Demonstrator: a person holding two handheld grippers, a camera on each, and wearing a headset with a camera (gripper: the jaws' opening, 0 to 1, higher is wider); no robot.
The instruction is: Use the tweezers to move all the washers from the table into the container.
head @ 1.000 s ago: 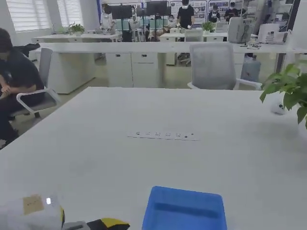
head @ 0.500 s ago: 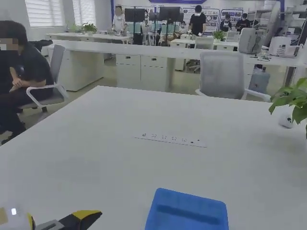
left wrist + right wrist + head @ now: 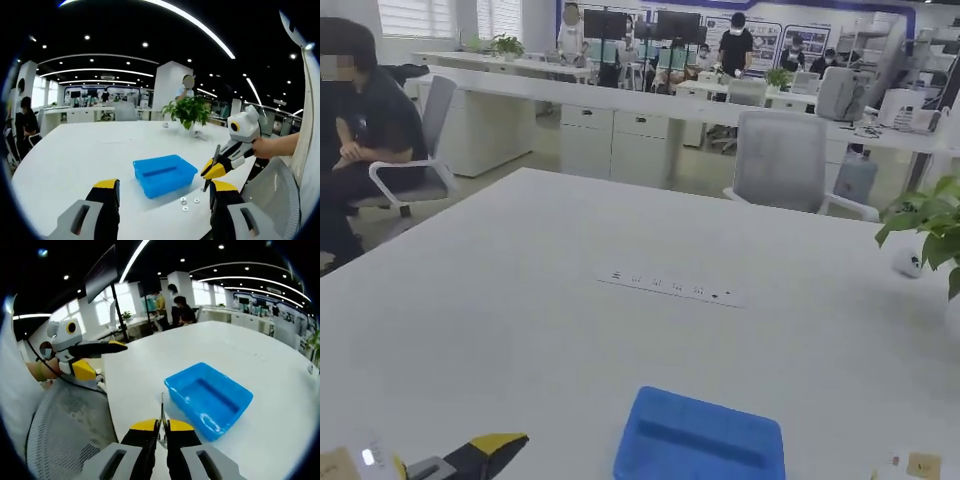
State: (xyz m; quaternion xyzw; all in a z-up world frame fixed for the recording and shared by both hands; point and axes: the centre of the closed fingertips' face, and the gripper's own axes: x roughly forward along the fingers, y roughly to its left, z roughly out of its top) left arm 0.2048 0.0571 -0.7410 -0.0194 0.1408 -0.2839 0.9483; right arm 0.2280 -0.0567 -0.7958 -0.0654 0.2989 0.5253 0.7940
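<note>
A blue container [image 3: 700, 440] stands near the front of the white table [image 3: 570, 340]; it is also in the left gripper view [image 3: 164, 174] and the right gripper view [image 3: 207, 397]. Three small washers [image 3: 187, 202] lie on the table just in front of the container. My left gripper [image 3: 165, 200] is open with nothing between its jaws; it also appears at bottom left in the head view [image 3: 485, 452] and at left in the right gripper view [image 3: 95, 347]. My right gripper [image 3: 161, 427] is shut on thin tweezers [image 3: 162, 412], held above the table near the washers [image 3: 220, 167].
A socket strip [image 3: 670, 287] is set into the table's middle. A potted plant [image 3: 930, 225] stands at the right edge. An office chair [image 3: 785, 160] is behind the far edge. A person [image 3: 360, 130] sits at far left, with several people farther back.
The head view has shifted, so the room appears a little lower and to the right. The left gripper has slid toward the bottom left corner. A bit of the right gripper has entered at bottom right.
</note>
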